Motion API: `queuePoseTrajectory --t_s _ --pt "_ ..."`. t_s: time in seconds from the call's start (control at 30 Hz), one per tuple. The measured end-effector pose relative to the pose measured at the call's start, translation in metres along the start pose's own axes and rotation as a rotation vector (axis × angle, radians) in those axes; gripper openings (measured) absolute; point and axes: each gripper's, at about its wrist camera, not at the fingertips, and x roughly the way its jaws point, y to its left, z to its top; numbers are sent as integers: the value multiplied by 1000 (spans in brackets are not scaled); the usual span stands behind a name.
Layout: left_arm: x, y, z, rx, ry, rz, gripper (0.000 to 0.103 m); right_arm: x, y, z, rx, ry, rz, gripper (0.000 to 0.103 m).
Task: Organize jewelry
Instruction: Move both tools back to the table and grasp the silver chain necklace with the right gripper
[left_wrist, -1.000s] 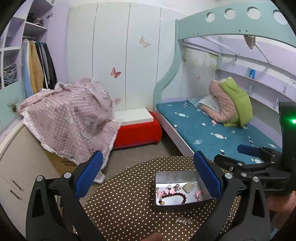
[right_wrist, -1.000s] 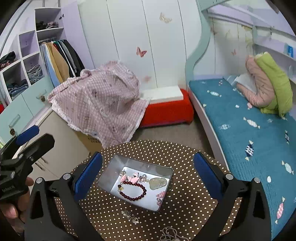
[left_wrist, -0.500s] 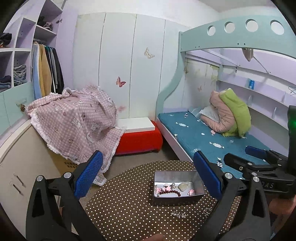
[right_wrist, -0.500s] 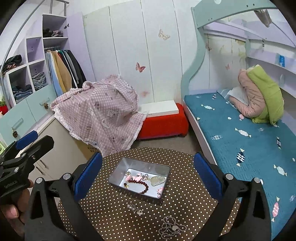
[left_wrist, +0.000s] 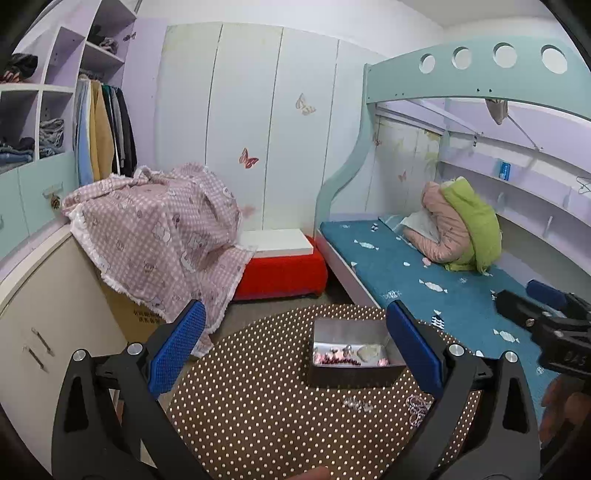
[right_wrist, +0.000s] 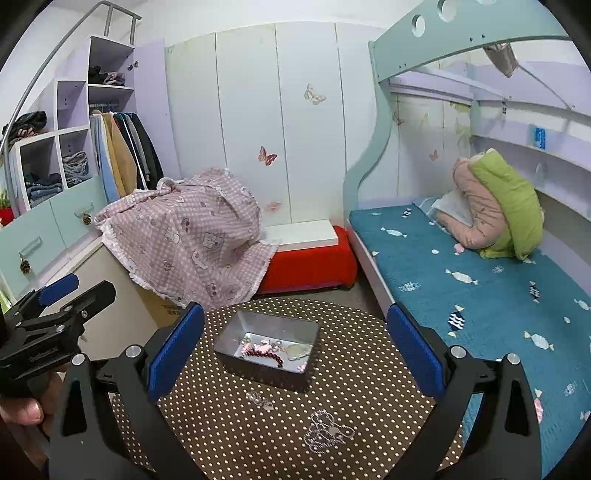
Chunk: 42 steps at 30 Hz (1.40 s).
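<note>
On the round bench covered in brown cloth with white dots sits a shallow rectangular silver metal tray, set near the middle so either hand can reach it; inside it already lie a dark red bead bracelet, a pale green stone pendant and some small pink pieces, gathered there as the sorted lot; two pieces remain loose on the cloth just in front of the tray, a small silver charm and a coiled silver chain, which I judge are the ones left to move; the left tool and the right tool both hang above the bench with jaws spread wide and nothing between them, probably poised for the next pick.
</note>
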Motion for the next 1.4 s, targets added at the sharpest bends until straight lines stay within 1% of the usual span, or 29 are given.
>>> queuePoseTrajectory --t_s 0.3,0.53,0.7,0.93,1.17,1.27,1.4 --pt "1 2 -38 -5 60 -21 98 -15 0 -27 16 5 -33 95" --pt "22 -8 -70 18 139 -41 98 -9 -9 -55 47 73 -46 95" --pt "46 -16 -91 37 202 -47 98 7 -25 -75 89 145 -67 95" --pt "85 -30 -115 68 288 -59 98 22 -36 -93 114 202 -71 95" --pt "142 -54 -135 119 378 -58 98 40 -44 -105 133 256 -61 95" --pt "165 -58 -142 107 423 -55 98 46 -50 -108 147 273 -60 95" --pt "186 -60 -150 91 472 -49 96 54 -59 -111 159 295 -58 95"
